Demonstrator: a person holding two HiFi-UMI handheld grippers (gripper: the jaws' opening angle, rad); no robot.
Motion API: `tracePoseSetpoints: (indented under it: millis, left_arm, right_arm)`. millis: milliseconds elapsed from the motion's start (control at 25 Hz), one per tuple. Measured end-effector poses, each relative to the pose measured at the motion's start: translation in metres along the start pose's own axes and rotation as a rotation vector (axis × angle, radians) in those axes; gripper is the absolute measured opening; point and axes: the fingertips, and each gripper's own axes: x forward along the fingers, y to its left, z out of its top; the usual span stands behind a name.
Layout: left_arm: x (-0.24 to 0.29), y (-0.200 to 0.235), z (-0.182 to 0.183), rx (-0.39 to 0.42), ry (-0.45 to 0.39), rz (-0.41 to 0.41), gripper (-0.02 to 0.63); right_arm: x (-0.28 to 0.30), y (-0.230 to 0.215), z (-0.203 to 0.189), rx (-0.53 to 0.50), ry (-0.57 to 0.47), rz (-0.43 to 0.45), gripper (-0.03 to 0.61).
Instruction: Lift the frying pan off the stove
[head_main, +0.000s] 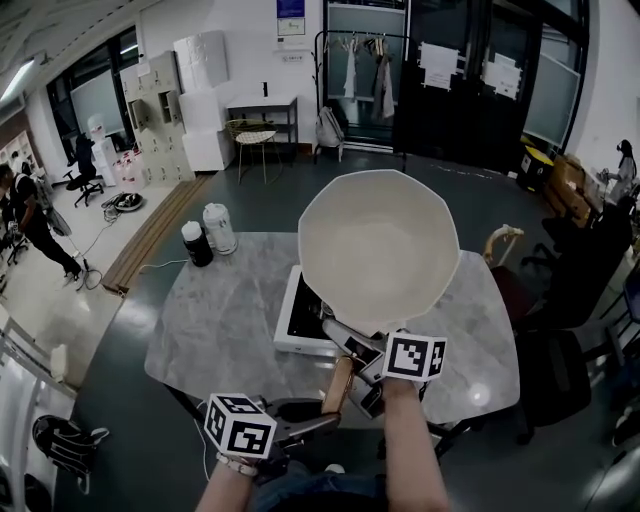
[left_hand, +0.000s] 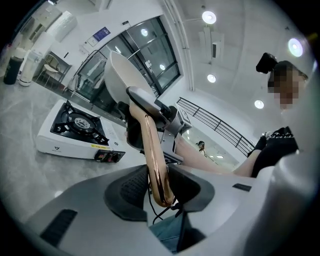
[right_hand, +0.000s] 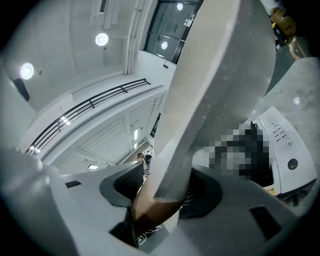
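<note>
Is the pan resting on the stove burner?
No, the stove has a bare burner, and the pan is up in the air, clear of it.

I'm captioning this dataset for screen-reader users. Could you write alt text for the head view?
A large cream frying pan is held raised over a white stove on a grey marbled table. Both grippers clamp its handle: the right gripper near the pan, the left gripper at the copper end. Two canisters stand far left.

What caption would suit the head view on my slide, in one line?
Left gripper and right gripper hold the frying pan by its handle, above the stove.
</note>
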Motion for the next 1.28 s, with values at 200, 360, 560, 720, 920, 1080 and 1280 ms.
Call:
tracePoseSetpoints:
  millis: [200, 360, 560, 720, 920, 1080, 1280]
  left_arm:
    - [0.015, -0.009, -0.005, 0.021, 0.041, -0.042, 0.133]
    - [0.029, -0.020, -0.004, 0.043, 0.077, -0.096, 0.133]
    - [0.047, -0.034, -0.011, 0.068, 0.129, -0.171, 0.132]
    - [0.061, -0.036, -0.010, 0.082, 0.160, -0.196, 0.127]
    - [0.071, -0.041, -0.002, 0.104, 0.167, -0.225, 0.126]
    - [0.073, -0.043, 0.004, 0.108, 0.167, -0.248, 0.124]
    - [0.071, -0.042, 0.010, 0.115, 0.164, -0.248, 0.120]
  right_arm:
    - [-0.026, 0.000, 0.010, -0.034, -0.047, -0.028, 0.221]
    - [-0.046, 0.001, 0.020, -0.059, -0.075, -0.058, 0.221]
    - [-0.076, 0.002, 0.028, -0.088, -0.117, -0.085, 0.221]
    - [-0.094, -0.003, 0.037, -0.111, -0.134, -0.126, 0.219]
    - [-0.107, -0.006, 0.050, -0.105, -0.129, -0.145, 0.219]
    - [-0.110, -0.004, 0.057, -0.112, -0.123, -0.139, 0.219]
    - [-0.105, 0.005, 0.063, -0.125, -0.115, -0.093, 0.219]
